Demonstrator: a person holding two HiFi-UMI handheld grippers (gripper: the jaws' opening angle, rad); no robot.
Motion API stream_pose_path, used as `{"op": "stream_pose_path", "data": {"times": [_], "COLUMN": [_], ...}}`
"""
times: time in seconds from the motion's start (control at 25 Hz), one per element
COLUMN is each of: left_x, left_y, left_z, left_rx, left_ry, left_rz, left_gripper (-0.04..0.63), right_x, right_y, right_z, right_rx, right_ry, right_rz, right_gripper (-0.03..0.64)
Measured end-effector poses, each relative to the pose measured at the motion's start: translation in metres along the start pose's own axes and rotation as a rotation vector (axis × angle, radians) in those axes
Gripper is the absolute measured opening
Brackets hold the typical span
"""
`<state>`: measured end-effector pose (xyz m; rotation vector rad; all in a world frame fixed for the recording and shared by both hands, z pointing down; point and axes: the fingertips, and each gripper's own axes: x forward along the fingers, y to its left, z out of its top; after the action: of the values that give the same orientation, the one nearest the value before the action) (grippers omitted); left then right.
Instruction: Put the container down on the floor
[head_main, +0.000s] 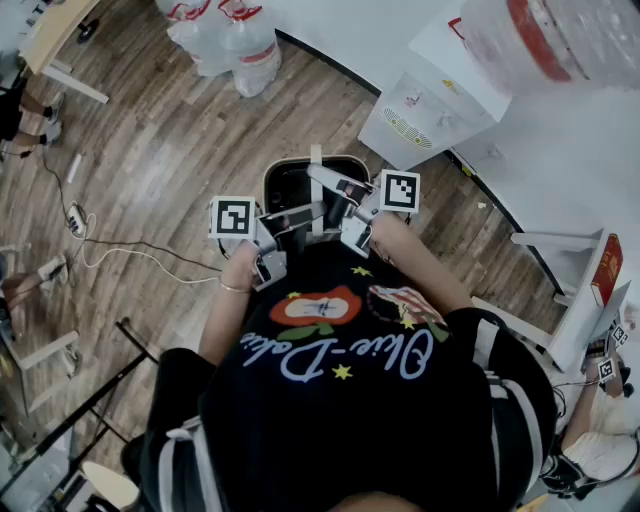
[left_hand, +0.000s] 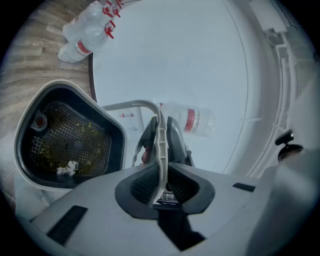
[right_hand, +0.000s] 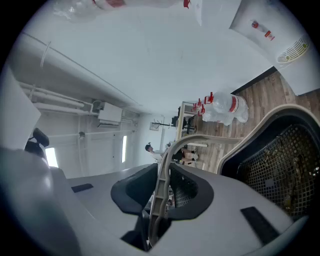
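Container (head_main: 292, 188) hangs just beyond my jaws, between the two grippers, off its thin pale handle (left_hand: 127, 105). My left gripper (left_hand: 160, 175) and right gripper (right_hand: 161, 192) each pinch that handle flat between their pads. I judge it rigid plastic, fairly light and apt to swing, with a mesh basket (left_hand: 70, 145) inside. Below the jaws lies wood floor (head_main: 170, 150); farther past them are water bottles (head_main: 235, 40) and a dispenser (head_main: 420, 115).

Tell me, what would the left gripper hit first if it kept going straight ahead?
The left gripper clamps the thin handle of the container. Straight beyond, what looks like the right gripper on the same handle likely comes first, though depth is unclear.
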<state>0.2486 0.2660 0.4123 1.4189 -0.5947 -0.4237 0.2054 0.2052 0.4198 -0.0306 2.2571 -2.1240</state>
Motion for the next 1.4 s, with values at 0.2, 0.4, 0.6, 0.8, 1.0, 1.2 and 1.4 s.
{"op": "stream_pose_path", "data": {"times": [0.2, 0.4, 0.6, 0.8, 1.0, 1.2, 1.4], "left_x": [0.000, -0.001, -0.001, -0.002, 0.008, 0.017, 0.024], "left_y": [-0.001, 0.000, -0.003, -0.002, 0.000, -0.001, 0.002], "left_z": [-0.001, -0.001, 0.000, 0.001, 0.002, 0.001, -0.005], "left_rx": [-0.001, -0.004, -0.002, 0.001, 0.003, 0.006, 0.000], "left_ry": [-0.002, -0.006, -0.014, -0.036, -0.061, -0.077, -0.100], "left_rz": [0.000, 0.012, 0.005, 0.016, 0.026, 0.031, 0.047], "left_gripper": [0.049, 0.049, 0.049, 0.049, 0.049, 0.049, 0.050], "right_x": [0.001, 0.001, 0.002, 0.004, -0.002, -0.008, -0.017], "right_y": [0.001, 0.001, 0.002, 0.002, -0.002, -0.002, -0.006], "right_z": [0.000, -0.001, -0.001, 0.000, 0.006, 0.010, 0.010], "right_rx": [-0.014, -0.009, -0.005, -0.005, 0.014, 0.005, -0.046], "right_ry": [0.008, 0.013, 0.017, 0.019, 0.016, 0.046, 0.098], "right_rz": [0.005, 0.005, 0.007, 0.012, 0.033, 0.036, 0.020], "right_gripper": [0.067, 0.067, 0.067, 0.067, 0.067, 0.067, 0.067]}}
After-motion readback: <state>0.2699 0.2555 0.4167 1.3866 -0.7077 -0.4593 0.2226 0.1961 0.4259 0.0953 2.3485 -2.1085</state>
